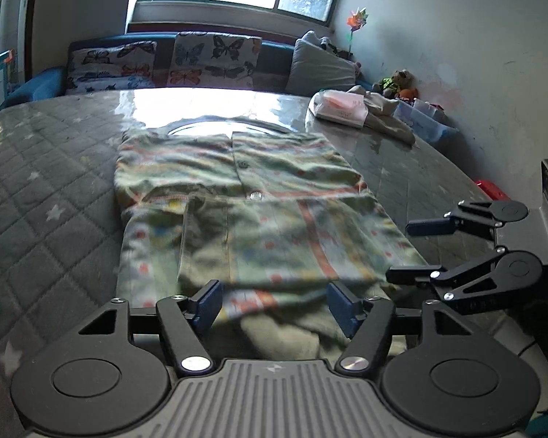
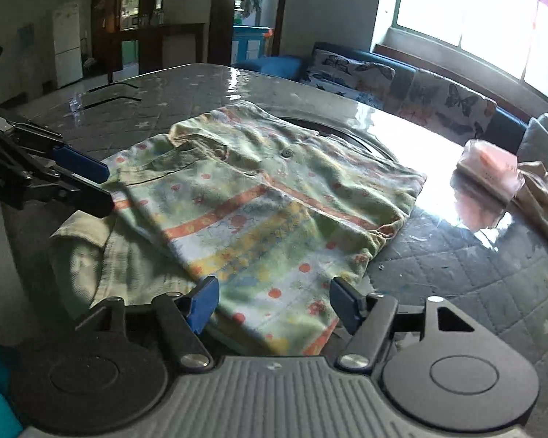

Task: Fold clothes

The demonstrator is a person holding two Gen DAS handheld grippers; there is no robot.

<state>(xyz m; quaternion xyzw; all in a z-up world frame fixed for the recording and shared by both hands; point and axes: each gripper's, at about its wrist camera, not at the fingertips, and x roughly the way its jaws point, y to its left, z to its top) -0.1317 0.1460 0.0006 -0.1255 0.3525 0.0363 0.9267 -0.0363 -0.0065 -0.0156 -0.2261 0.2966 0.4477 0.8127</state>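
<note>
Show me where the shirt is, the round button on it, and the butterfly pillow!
shirt (image 2: 266, 219), right wrist view, on its folded patterned front.
button (image 2: 286, 152), right wrist view, on the round button near the collar.
butterfly pillow (image 1: 212, 60), left wrist view, on the middle of its printed cover.

A home living room: butterfly-cushioned sofa (image 1: 164, 62), fridge (image 2: 67, 45), soft toys (image 1: 396, 82).
</note>
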